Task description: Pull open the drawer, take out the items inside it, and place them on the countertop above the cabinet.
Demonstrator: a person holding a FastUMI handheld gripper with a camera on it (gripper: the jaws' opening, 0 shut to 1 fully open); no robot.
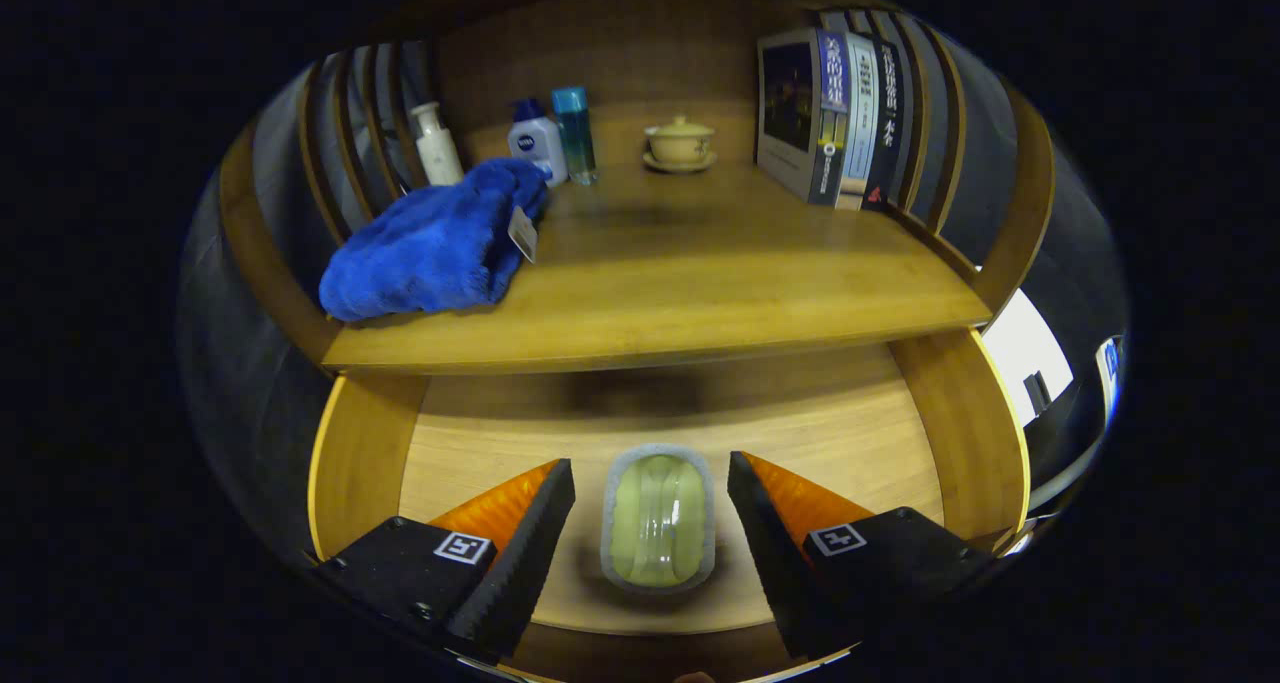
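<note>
Straddling sponge (658,520) | gripper (651,485) fingers apart, untouching | drawer (850,433) open

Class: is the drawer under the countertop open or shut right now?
Open. The drawer is pulled out below the countertop, its floor exposed, a sponge lying inside between the open gripper's fingers.

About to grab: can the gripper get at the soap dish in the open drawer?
Probably yes. The gripper is open, fingers either side of the soap dish, nothing between them in the drawer.
</note>
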